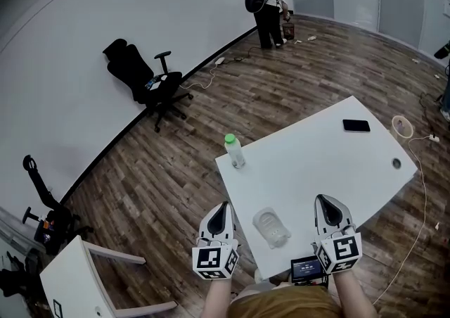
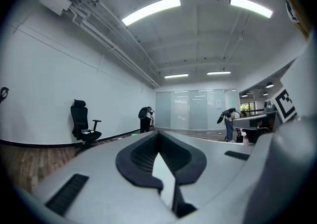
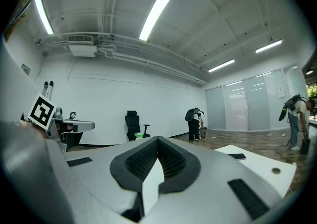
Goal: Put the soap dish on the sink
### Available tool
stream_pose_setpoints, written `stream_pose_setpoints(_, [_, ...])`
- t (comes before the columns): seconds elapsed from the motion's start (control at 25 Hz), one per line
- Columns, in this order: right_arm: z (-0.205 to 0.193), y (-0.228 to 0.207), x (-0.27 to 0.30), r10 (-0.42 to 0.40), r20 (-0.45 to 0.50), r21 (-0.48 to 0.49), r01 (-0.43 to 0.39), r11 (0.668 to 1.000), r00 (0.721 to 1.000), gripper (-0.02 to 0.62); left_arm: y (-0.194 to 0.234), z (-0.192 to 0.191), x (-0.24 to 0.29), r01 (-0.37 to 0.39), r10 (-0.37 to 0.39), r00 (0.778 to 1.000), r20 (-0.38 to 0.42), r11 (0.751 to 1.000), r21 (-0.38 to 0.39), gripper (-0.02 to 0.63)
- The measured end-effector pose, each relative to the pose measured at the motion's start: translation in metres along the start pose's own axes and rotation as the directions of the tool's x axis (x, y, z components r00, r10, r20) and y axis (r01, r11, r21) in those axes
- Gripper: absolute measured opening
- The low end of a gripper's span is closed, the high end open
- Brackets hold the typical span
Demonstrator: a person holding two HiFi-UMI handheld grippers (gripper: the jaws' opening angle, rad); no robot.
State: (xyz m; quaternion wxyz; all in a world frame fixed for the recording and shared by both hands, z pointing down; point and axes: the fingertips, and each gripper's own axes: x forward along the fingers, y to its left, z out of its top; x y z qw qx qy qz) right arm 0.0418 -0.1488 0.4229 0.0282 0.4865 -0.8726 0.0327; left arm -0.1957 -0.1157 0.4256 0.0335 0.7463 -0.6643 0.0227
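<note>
Soap dish (image 1: pixel 271 227) lies between left claw (image 1: pixel 224 205) and right claw (image 1: pixel 320 199), both pressed together.

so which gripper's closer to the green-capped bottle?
Left. The left gripper sits just below the bottle in the head view; the right gripper is farther off, lower right.

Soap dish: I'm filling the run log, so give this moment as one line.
left gripper shut, empty | right gripper shut, empty | soap dish on table between them, untouched | sink not in view

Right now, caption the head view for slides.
Left gripper and right gripper, both shut, flank the soap dish on a table; bottle and phone beyond.
</note>
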Motion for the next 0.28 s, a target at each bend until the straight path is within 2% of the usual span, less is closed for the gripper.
stream_pose_setpoints(0.28, [0.0004, 0.0038, -0.0006, -0.003, -0.006, -0.007, 0.003, 1.000, 1.000, 0.008, 0.0054, -0.0078, -0.0020, -0.008, 0.008, 0.999, -0.035, 1.000, 0.000, 0.008])
